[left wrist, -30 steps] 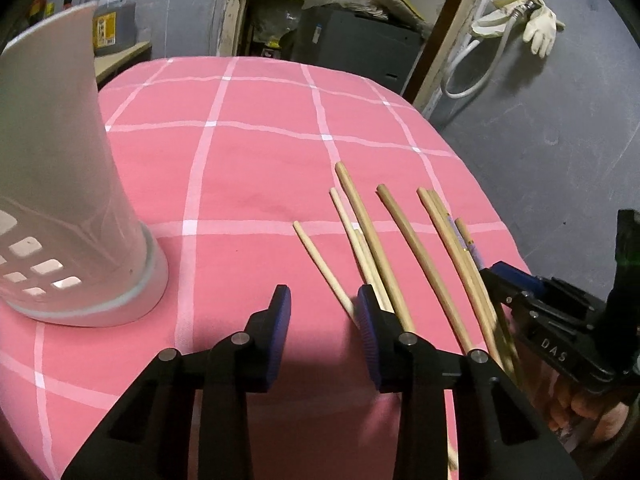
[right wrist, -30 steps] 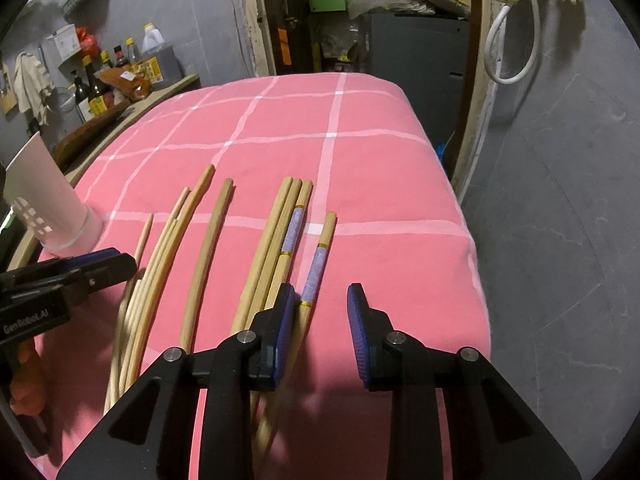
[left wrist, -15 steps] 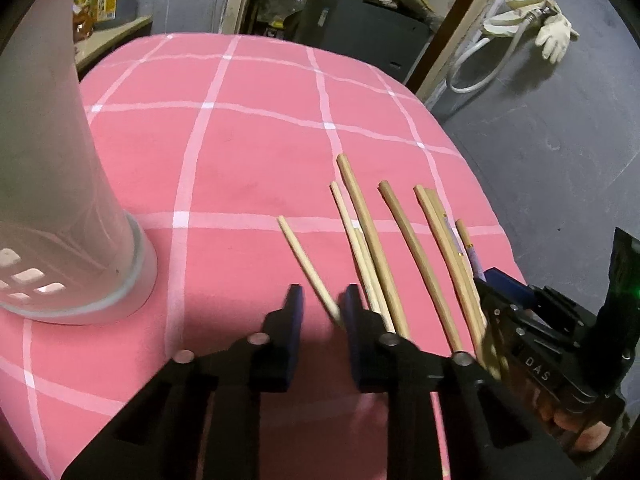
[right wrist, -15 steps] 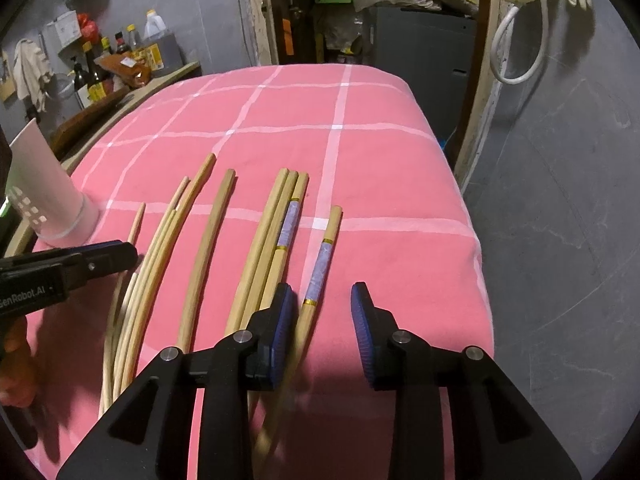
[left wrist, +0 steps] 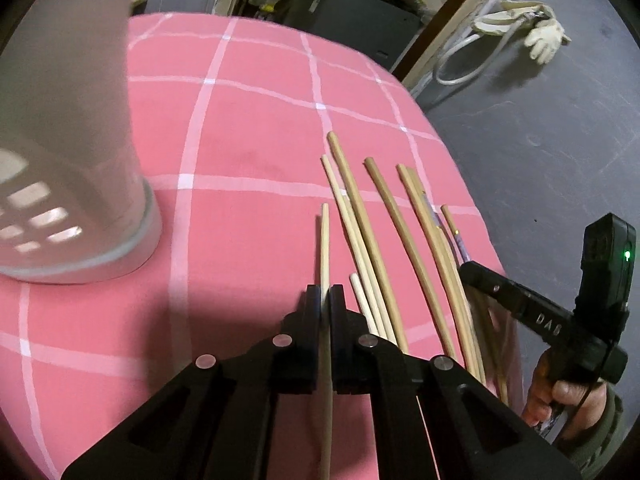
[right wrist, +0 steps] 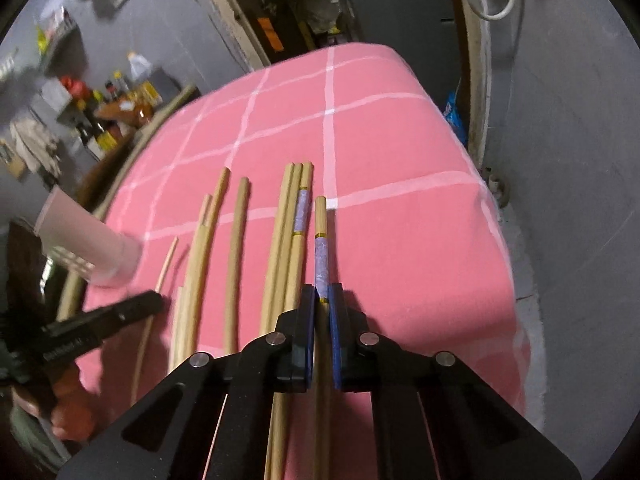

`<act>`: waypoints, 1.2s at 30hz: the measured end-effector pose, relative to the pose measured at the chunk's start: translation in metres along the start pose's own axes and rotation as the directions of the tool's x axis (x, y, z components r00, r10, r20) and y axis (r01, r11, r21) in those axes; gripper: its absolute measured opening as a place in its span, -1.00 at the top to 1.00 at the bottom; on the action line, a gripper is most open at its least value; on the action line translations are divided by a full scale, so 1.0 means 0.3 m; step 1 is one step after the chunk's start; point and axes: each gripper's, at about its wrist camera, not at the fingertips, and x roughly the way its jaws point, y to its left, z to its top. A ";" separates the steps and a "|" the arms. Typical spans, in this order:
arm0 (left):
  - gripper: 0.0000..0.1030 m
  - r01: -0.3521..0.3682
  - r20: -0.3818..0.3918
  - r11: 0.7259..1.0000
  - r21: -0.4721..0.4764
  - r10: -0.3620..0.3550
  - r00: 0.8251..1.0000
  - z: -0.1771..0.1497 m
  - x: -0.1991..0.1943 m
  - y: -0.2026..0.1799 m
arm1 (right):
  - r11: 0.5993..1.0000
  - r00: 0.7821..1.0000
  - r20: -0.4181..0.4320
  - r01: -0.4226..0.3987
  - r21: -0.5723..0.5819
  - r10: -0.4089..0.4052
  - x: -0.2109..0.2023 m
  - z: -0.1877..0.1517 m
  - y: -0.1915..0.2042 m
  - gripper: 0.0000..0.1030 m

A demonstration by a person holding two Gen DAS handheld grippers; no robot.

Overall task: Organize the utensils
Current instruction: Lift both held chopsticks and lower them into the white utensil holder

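A thin pale wooden chopstick (left wrist: 325,248) is seen at the lower centre of the left wrist view, pinched between the closed jaws of the left gripper (left wrist: 325,300), its far end pointing up the frame over the pink cloth with white grid lines (left wrist: 248,128). Just to its right, a loose row of plain wooden chopsticks (left wrist: 360,216) is laid on the cloth, fanned toward the lower right of the frame. In the right wrist view, a wooden chopstick with a purple patterned band and gold rings (right wrist: 321,240) is clamped at lower centre by the closed jaws of the right gripper (right wrist: 321,300), the blue pads pressed against its sides. A second banded chopstick (right wrist: 301,208) is found just left of it, lying beside two plain ones. A white plastic utensil holder with rectangular slots (left wrist: 68,152) is stood upright on the cloth at the left of the left wrist view, well apart from the chopsticks. The person's hand (left wrist: 568,396) is visible at the lower right edge there, wrapped round the other gripper's handle. A pale work glove (left wrist: 544,40) is hung on the grey wall at upper right.
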 end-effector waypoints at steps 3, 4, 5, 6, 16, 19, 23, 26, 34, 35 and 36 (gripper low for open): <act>0.95 -0.007 0.083 0.999 0.052 0.003 0.997 -0.038 -0.059 -0.027 | 0.998 0.996 0.074 -0.055 0.024 0.053 -0.049 -0.025 0.009 0.90; 0.95 -0.009 0.111 0.998 0.064 0.002 0.994 -0.049 -0.073 -0.036 | 0.997 0.992 0.108 -0.070 0.020 0.067 -0.070 -0.034 0.020 0.90; 0.95 -0.013 0.149 0.997 0.076 0.002 0.989 -0.061 -0.098 -0.043 | 0.996 0.985 0.149 -0.088 0.010 0.085 -0.095 -0.044 0.036 0.90; 0.95 -0.011 0.181 0.996 0.083 -0.004 0.983 -0.070 -0.120 -0.047 | 0.994 0.976 0.191 -0.108 0.000 0.106 -0.120 -0.053 0.049 0.90; 0.95 -0.016 0.494 0.997 0.081 -0.026 0.869 -0.053 -0.391 -0.026 | 0.940 0.771 0.539 -0.249 -0.234 0.339 -0.280 -0.057 0.332 0.90; 0.95 -0.028 0.565 0.998 0.051 -0.005 0.825 -0.012 -0.484 0.007 | 0.910 0.702 0.581 -0.288 -0.297 0.412 -0.286 -0.010 0.428 0.90; 0.95 -0.062 0.661 0.998 -0.007 0.051 0.749 0.035 -0.623 0.099 | 0.873 0.609 0.626 -0.336 -0.353 0.487 -0.277 0.069 0.555 0.90; 0.95 -0.085 0.717 0.994 -0.064 0.105 0.689 0.080 -0.696 0.195 | 0.843 0.534 0.654 -0.373 -0.387 0.536 -0.265 0.141 0.653 0.90; 0.95 -0.130 0.819 0.973 -0.192 0.232 0.524 0.195 -0.786 0.453 | 0.835 0.408 0.731 -0.330 -0.441 0.547 -0.224 0.232 0.790 0.90; 0.95 -0.133 0.823 0.972 -0.194 0.235 0.517 0.207 -0.780 0.485 | 0.836 0.401 0.735 -0.323 -0.445 0.546 -0.211 0.238 0.798 0.90; 0.95 -0.132 0.827 0.970 -0.205 0.244 0.506 0.213 -0.779 0.507 | 0.838 0.399 0.739 -0.313 -0.447 0.543 -0.198 0.244 0.809 0.90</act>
